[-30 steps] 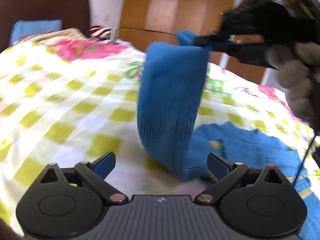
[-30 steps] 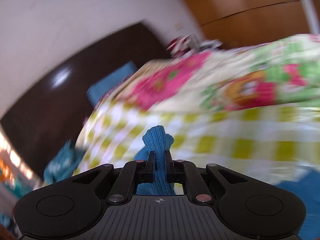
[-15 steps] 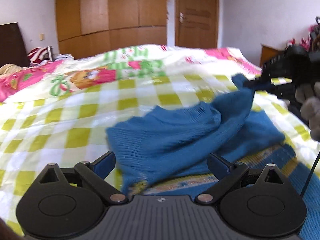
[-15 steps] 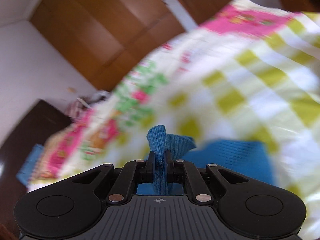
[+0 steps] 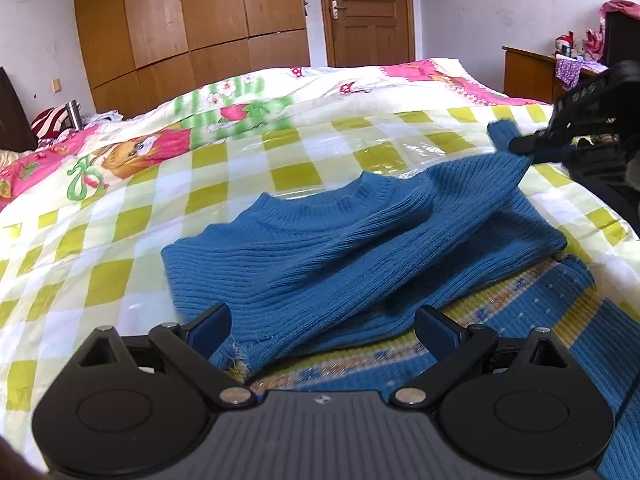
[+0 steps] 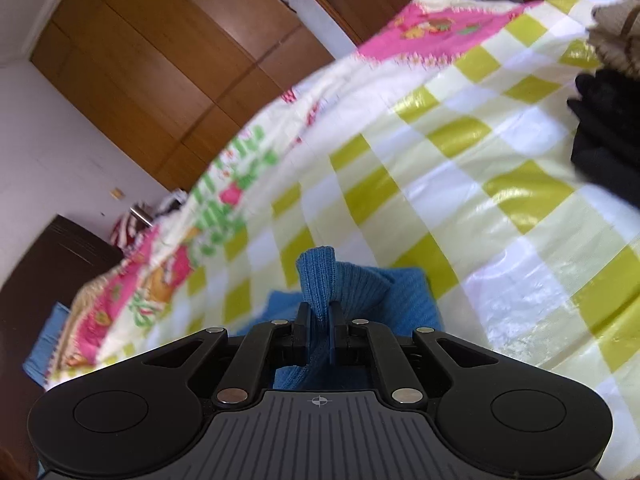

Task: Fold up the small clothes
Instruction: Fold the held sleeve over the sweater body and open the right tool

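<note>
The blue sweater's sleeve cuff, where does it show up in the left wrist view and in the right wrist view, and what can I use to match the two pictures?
Left wrist view: sleeve cuff at the far right, pinched by the right hand-held gripper, above the blue sweater.
Right wrist view: cuff at lower centre, sticking up between the shut fingers.
Shared landmark: the wooden wardrobe behind the bed.

My left wrist view sits low over the bed [image 5: 120, 216], facing the wardrobe [image 5: 192, 24], level. My right wrist view is rolled, closer to the quilt. Both share the blue sweater [image 5: 360, 240], quilt and wardrobe; the left view catches the right hand-held gripper [image 5: 524, 146].
</note>
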